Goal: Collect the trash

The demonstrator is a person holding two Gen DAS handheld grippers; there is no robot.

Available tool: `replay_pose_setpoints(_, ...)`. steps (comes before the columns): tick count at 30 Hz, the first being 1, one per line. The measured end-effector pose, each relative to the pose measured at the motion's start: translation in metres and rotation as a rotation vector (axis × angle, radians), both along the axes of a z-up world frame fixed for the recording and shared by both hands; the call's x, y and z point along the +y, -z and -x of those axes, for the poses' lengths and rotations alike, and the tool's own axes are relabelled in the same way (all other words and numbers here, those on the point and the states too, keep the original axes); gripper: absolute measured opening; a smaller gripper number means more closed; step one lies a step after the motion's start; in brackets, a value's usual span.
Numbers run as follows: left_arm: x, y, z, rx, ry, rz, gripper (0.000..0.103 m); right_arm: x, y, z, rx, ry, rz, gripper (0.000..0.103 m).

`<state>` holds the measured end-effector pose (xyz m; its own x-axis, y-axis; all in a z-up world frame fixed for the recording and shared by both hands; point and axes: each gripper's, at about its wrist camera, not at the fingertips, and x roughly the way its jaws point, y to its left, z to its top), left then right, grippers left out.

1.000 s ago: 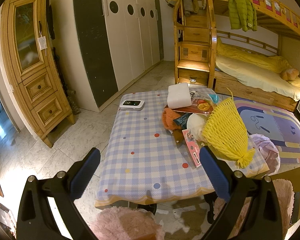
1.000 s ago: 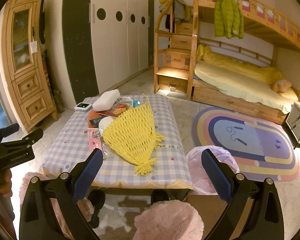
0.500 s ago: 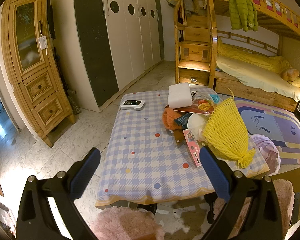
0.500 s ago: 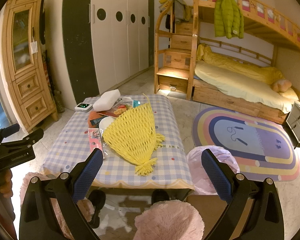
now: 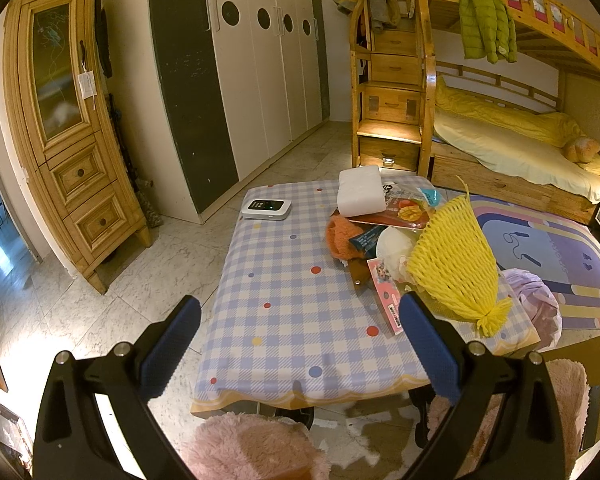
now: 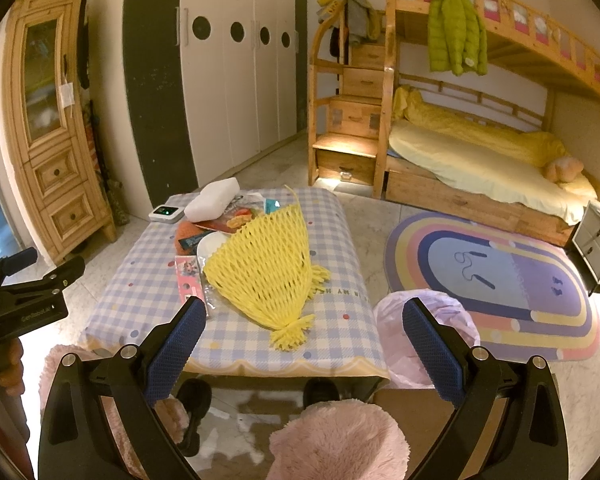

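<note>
A low table with a checked cloth (image 5: 284, 312) (image 6: 340, 236) holds a pile of trash: a yellow foam net (image 5: 454, 268) (image 6: 264, 268), a white foam block (image 5: 358, 198) (image 6: 212, 200), snack wrappers (image 5: 404, 210) (image 6: 230, 216), an orange fuzzy item (image 5: 340, 236), a pink card (image 5: 384, 294) (image 6: 188, 276). A pink-lined trash bag (image 5: 534, 304) (image 6: 432, 332) stands on the floor right of the table. My left gripper (image 5: 300, 340) is open and empty, near the table's front edge. My right gripper (image 6: 300, 344) is open and empty, before the net.
A small white device (image 5: 266, 209) lies at the table's far left. Pink fluffy stools (image 5: 256, 448) (image 6: 336, 440) stand in front. A bunk bed (image 6: 480, 152), wardrobe (image 5: 236, 72), wooden cabinet (image 5: 68, 132) and rug (image 6: 496, 280) surround the table.
</note>
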<state>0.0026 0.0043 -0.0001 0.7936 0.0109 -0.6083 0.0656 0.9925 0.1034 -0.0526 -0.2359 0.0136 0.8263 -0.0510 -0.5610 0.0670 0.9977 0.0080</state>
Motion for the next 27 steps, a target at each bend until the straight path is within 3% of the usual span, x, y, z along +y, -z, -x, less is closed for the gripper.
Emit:
replay_pose_setpoints(22, 0.001, 0.002, -0.002, 0.005, -0.007, 0.0, 0.096, -0.001, 0.001, -0.002, 0.004, -0.002, -0.004, 0.098)
replay_pose_setpoints(27, 0.014, 0.013, -0.013, 0.032, -0.019, 0.013, 0.096, 0.0, 0.012, -0.019, 0.033, -0.026, -0.007, 0.098)
